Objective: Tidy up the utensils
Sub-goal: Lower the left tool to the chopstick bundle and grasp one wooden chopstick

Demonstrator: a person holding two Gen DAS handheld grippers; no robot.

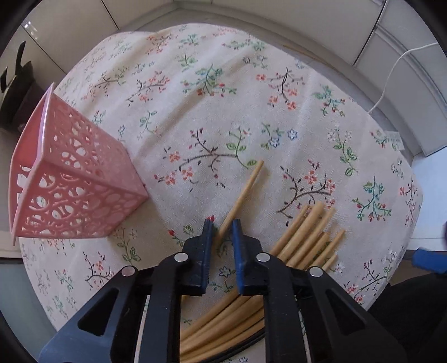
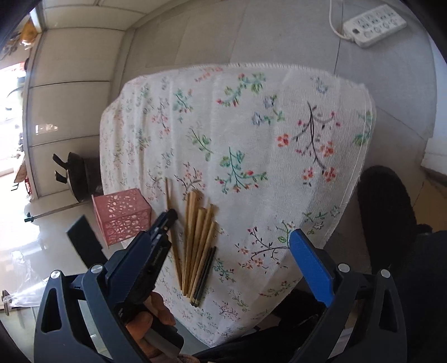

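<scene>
A pink perforated holder (image 1: 72, 190) stands on the floral cloth at the left; it also shows in the right wrist view (image 2: 121, 216). A single wooden chopstick (image 1: 245, 190) lies apart from the pile, its near end between the fingertips of my left gripper (image 1: 222, 224), whose jaws stand narrowly apart around it. A pile of several wooden chopsticks (image 1: 307, 237) lies to the right; in the right wrist view the pile (image 2: 198, 240) includes a dark pair (image 2: 205, 275). My right gripper (image 2: 181, 237) is wide open and empty, held high above the table's near edge.
The floral cloth (image 1: 223, 111) covers a small table. A white power strip (image 2: 374, 25) with its cable lies on the floor beyond. A black object (image 2: 75, 176) sits on the floor to the left.
</scene>
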